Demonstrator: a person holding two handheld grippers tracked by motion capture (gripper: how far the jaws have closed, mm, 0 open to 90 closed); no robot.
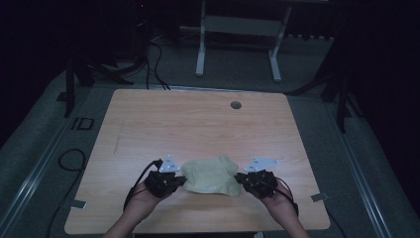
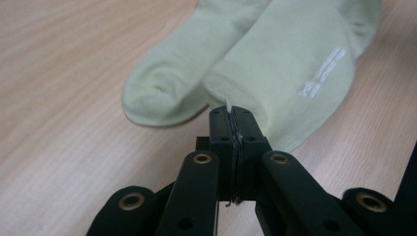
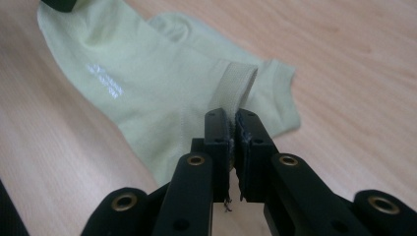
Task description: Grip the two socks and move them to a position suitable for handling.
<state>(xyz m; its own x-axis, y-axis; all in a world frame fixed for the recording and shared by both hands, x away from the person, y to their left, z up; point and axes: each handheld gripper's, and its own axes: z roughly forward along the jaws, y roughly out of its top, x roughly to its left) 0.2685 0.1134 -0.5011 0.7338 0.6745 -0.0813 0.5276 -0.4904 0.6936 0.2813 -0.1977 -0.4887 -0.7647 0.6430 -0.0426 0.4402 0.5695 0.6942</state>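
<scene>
— What's going on nearest us?

— Two hands come in from the six o'clock edge of the table (image 1: 148, 114), each holding a black gripper. The left gripper (image 1: 182, 180) sits at about seven o'clock, the right gripper (image 1: 238, 177) at about five.

— Are they open?

— No, both are pressed together. In the left gripper view, the left gripper (image 2: 231, 114) pinches the toe end of a pale green sock (image 2: 290, 69). In the right gripper view, the right gripper (image 3: 232, 118) pinches the same sock (image 3: 147, 73) by its ribbed cuff (image 3: 236, 83).

— So where are the socks?

— Between the two grippers, near the six o'clock edge: the pinched sock (image 1: 213, 174) on top, and a second sock (image 2: 172, 83) lying partly under it on the wood.

— And farther off?

— Bare wood, then a small round hole (image 1: 236, 105) towards twelve o'clock. Beyond the table, white desk legs (image 1: 200, 47) stand on the floor.
</scene>
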